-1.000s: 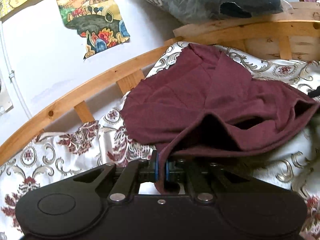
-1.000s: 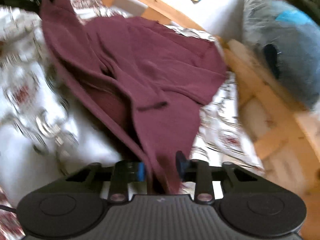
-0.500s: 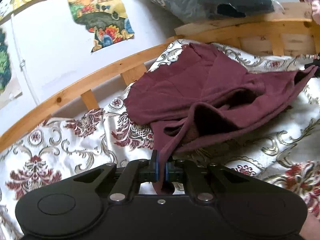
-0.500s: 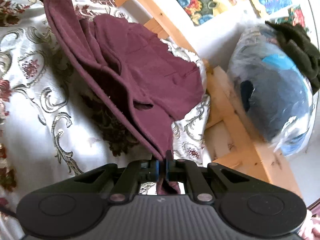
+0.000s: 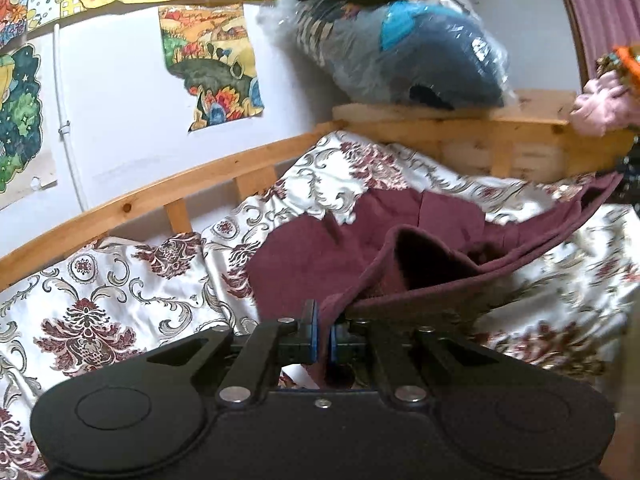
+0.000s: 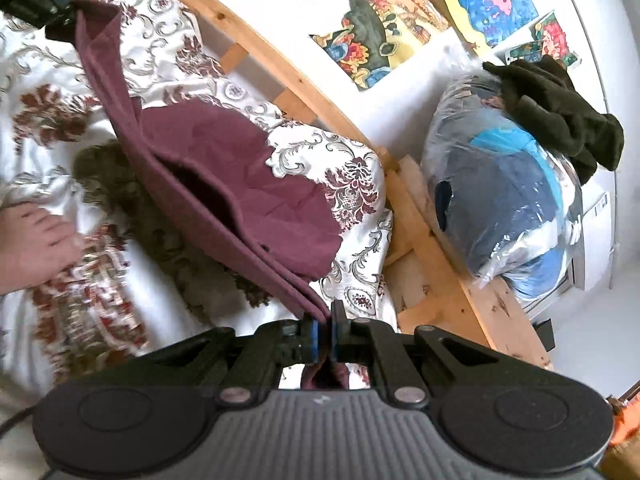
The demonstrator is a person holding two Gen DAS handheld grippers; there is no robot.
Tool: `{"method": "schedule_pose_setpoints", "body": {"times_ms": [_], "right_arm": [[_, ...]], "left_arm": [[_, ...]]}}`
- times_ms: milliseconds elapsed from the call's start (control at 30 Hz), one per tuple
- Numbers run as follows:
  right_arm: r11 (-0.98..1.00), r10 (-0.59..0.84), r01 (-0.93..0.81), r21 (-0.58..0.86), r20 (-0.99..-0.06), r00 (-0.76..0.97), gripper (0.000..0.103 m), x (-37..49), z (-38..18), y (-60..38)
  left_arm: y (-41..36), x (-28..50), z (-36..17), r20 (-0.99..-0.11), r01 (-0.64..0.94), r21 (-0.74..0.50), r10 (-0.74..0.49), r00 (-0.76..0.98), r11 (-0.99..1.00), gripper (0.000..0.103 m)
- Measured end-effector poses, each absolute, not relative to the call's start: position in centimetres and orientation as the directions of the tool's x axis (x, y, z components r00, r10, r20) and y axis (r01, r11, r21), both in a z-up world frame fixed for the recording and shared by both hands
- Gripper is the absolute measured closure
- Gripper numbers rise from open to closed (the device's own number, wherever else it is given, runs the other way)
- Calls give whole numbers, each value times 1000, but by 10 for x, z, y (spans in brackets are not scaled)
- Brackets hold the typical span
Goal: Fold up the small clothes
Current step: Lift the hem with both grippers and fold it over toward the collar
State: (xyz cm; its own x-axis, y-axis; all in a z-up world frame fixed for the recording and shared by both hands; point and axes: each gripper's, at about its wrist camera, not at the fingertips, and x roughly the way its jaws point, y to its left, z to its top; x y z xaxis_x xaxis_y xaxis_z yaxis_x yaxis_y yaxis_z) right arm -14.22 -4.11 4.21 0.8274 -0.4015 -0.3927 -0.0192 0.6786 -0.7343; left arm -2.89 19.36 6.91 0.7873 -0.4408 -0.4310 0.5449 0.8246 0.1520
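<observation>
The maroon garment (image 5: 320, 256) is hanging stretched across the frame's centre above the floral bedspread (image 5: 112, 280), its hem pinched by the left gripper (image 5: 322, 338) and right gripper (image 6: 323, 338), each pressing together on cloth.

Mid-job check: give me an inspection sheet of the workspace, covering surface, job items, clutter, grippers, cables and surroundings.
Surface: patterned bedspread, rumpled, one fold lying over the garment's far part.
Job's things: maroon garment, near edge lifted and stretched between both grippers, the rest lying on the bedspread.
Clutter: plastic-wrapped bundle on the wooden bed frame, dark cloth on top of it; pink cloth at the right.
Grippers: left gripper shut on the garment; right gripper shut on the garment.
Cables: white cord running down the wall.
Surroundings: posters on the white wall; a bare foot on the bedspread.
</observation>
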Motion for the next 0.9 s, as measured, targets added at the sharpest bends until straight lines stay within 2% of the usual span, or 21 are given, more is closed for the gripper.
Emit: {"method": "schedule_pose_setpoints", "body": {"times_ms": [133,300,467,600,767,900], "right_arm": [[705,-389,-11,-709,-399,830,96,-158,53,-35],[697,-390,19,-717,-357,849,96,-138,59,-39],[700,-379,63,-711,-295,877,96,-89,67,-58],[722,-380,106,-684,-263,887,96,-38,64,-85],[753,-362,112,-648,-266,893,96,28,52,-114],[770,-343,91,-631,-290,894,96,77,35,-129]], "left_arm": [[203,-39,85,-448,566,121,-464,765,816,98],[197,-29,94,-455,560,139,-450,769,817,97],[172,22,112,-503,488,121,-371,781,865,97],[148,65,121,-524,462,175,-315,791,869,97],[121,128,109,-581,428,222,-233,780,876,97],[111,186,90,-641,373,190,-173,748,908,97]]}}
